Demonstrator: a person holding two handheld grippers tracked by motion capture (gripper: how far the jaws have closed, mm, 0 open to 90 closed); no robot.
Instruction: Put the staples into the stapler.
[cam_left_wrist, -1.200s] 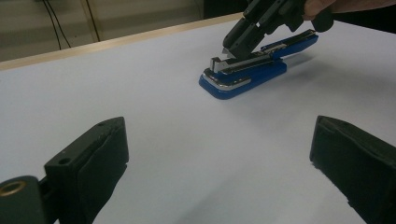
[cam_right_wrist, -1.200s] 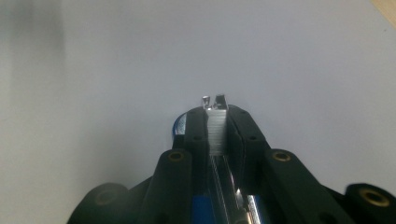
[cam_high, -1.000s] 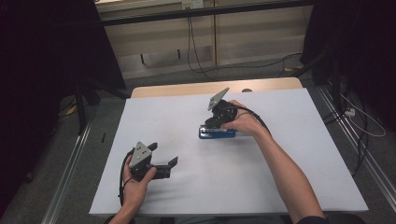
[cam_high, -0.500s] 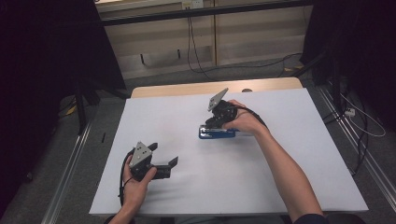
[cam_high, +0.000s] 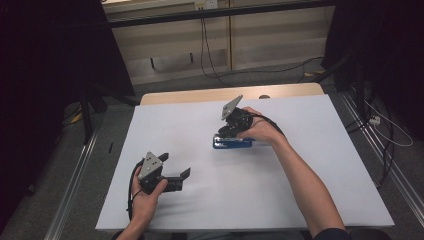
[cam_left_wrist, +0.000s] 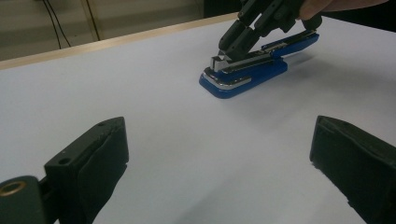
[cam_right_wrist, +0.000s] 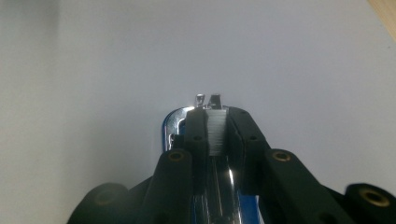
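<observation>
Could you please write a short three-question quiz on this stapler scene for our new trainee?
1. True or false: the left gripper has its jaws spread apart and holds nothing.
2. What does the right gripper clamp? A) a cable B) the metal upper part of the blue stapler C) the table edge
3. Fill in: the stapler's base rests on the ______ table cover.

Key
1. True: in the left gripper view bare cover lies between the jaws.
2. B: in the right gripper view the jaws press both sides of the silver staple rail.
3. White.
</observation>
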